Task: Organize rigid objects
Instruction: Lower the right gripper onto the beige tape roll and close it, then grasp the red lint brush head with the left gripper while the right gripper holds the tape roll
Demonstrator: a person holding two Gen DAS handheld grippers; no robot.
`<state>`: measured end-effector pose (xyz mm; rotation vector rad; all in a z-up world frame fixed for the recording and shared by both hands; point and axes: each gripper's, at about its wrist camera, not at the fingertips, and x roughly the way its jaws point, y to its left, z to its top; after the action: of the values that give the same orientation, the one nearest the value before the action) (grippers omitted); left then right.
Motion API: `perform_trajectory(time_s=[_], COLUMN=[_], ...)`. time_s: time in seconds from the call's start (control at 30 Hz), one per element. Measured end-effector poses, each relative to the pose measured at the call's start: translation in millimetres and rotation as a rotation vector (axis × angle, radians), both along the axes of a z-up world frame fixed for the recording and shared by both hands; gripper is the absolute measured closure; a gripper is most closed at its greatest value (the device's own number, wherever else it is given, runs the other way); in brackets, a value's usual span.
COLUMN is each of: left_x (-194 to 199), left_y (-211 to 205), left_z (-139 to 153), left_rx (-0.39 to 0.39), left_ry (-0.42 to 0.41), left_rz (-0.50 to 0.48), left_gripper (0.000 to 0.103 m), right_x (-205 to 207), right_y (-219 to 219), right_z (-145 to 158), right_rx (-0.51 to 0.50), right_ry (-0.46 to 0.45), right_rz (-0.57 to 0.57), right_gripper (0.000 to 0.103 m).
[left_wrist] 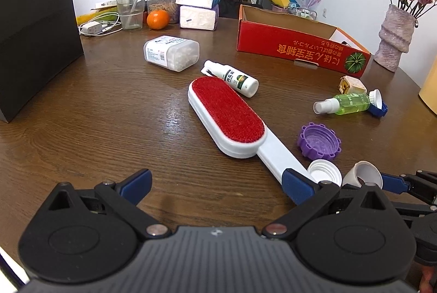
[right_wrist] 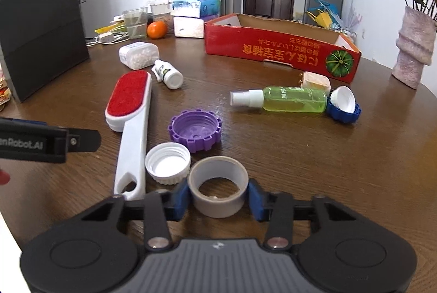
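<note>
My right gripper (right_wrist: 218,198) is shut on a grey tape roll (right_wrist: 218,183) that stands on the wooden table, one blue pad on each side of it. The roll (left_wrist: 363,172) also shows at the lower right of the left wrist view. My left gripper (left_wrist: 217,185) is open above bare table, and its right finger lies over the handle end of a white lint brush with a red pad (left_wrist: 228,110). A white cap (right_wrist: 168,163) and a purple cap (right_wrist: 195,129) lie between brush and roll. Farther off lie a green spray bottle (right_wrist: 289,99) and a small white bottle (right_wrist: 168,74).
An open red cardboard box (right_wrist: 273,49) stands at the back. A clear swab box (right_wrist: 139,53) lies left of it, and a blue cap (right_wrist: 344,107) right of the green bottle. A black paper bag (right_wrist: 41,28) stands at left, a flower vase (right_wrist: 415,47) at right.
</note>
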<state>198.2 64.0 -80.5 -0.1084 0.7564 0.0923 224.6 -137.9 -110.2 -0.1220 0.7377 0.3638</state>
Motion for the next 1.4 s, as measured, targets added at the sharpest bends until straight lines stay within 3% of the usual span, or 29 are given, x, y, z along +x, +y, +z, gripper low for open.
perform_trajectory(time_s=[0.8, 1.13, 1.4], left_x=[66.9, 100.0, 107.4], left_y=[-13.9, -13.7, -17.9], left_z=[4.9, -11.8, -22.1], left_rx=[0.031, 0.072, 0.112], left_ry=[0.037, 0.081, 0.101], left_rz=[0.107, 0.206, 0.231], left_gripper=[0.000, 0.000, 0.001], right_x=[49.5, 81.3, 88.2], right_y=[-48.3, -62.2, -72.3], right_z=[15.0, 15.3, 8.1], right_rx=[0.031, 0.024, 0.079], right_ry=[-0.086, -0.136, -0.122], right_rz=[-0.144, -0.205, -0.219], right_gripper=[0.061, 0.061, 0.061])
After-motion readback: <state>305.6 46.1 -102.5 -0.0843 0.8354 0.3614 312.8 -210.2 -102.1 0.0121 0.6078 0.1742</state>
